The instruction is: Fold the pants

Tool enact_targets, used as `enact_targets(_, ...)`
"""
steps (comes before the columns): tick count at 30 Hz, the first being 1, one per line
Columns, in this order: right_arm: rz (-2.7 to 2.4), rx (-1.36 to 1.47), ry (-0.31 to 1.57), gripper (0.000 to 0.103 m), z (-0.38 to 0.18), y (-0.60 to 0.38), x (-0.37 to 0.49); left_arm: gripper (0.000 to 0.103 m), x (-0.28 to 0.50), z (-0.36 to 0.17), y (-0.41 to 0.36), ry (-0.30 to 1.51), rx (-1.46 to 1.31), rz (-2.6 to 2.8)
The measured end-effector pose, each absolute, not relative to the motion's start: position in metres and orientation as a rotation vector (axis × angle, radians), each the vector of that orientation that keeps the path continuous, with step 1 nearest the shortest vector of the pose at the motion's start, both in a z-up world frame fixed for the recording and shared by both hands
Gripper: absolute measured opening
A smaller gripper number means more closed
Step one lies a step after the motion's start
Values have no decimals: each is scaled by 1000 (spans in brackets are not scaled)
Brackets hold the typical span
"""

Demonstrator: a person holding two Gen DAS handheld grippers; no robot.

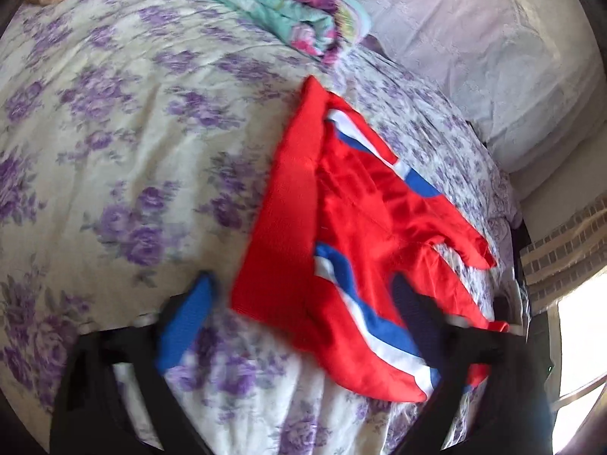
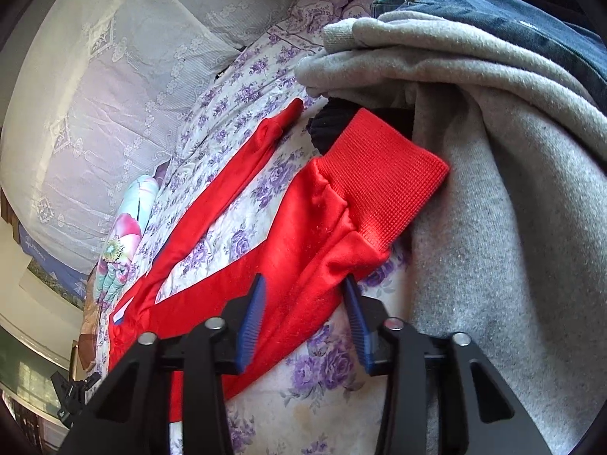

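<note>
Red pants [image 1: 341, 204] with blue and white side stripes lie spread on a bedsheet with purple flowers [image 1: 114, 132]. In the left wrist view my left gripper [image 1: 303, 303] is wide open just above the waist end, its blue fingers [image 1: 182, 326] on either side of the cloth. In the right wrist view my right gripper [image 2: 305, 292] is open, its fingers straddling one red leg [image 2: 303, 250] just below the ribbed cuff [image 2: 383, 174]. The other leg [image 2: 212, 197] runs off to the left. Neither gripper holds the cloth.
A folded teal floral blanket [image 1: 280, 7] lies at the far side of the bed, next to white lace pillows [image 1: 474, 49]. A pile of grey fleece clothes [image 2: 493, 151] and blue jeans [image 2: 523, 19] lies right beside the cuff.
</note>
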State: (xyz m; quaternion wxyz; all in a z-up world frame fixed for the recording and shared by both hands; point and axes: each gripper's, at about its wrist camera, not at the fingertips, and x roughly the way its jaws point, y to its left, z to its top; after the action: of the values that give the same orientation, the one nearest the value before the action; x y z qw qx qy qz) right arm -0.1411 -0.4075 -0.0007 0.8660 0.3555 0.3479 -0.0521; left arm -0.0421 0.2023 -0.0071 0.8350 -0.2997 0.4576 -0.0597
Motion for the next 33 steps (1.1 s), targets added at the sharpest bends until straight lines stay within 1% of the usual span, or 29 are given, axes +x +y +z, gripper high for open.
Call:
enact_targets(1,-105,749,730,26,-2,-408,-142,58,-43,-7,206,974,-639,-118)
enact_targets(2,-104,753,730,25,-3,-409,-142,56,-44,-8,208,983,-650,-127)
enact_targets(4,-105,754,730,24,-3,-409,-142,56,-47,-10,210,1006,-668,-153)
enact_targets(6,-106,756,730,25,-4,-410,-142,60,-54,-9,213,1008,-698,-164)
enact_targets(8,-104,758,736,25,-5,-410,-141,75,-62,-12,218,1008,-783,-204)
enact_targets(10,-101,761,738,25,-5,-410,-141,80,-67,-13,219,1004,-855,-225)
enact_targets(16,-103,767,729,25,-5,-409,-142,79,-52,-14,202,974,-834,-177)
enact_targets(18,-102,766,732,24,-5,-409,-141,66,-47,-11,196,960,-805,-178)
enact_targets(19,-102,765,732,24,-6,-409,-141,44,-46,-12,196,962,-806,-186)
enact_targets(20,-102,765,732,24,-5,-409,-141,25,-44,-17,197,975,-843,-220)
enact_targets(22,-105,759,732,24,-5,-408,-141,21,-44,-28,202,995,-919,-250)
enact_targets(24,-107,756,729,24,-4,-406,-142,17,-48,-27,204,977,-898,-216)
enact_targets(26,-103,754,732,20,-4,-406,-143,15,-56,-20,212,935,-894,-199)
enact_targets(29,-66,765,746,14,-5,-403,-142,14,-64,-10,224,889,-899,-184)
enact_targets(33,-22,764,772,14,-7,-394,-142,14,-78,-3,241,862,-894,-151)
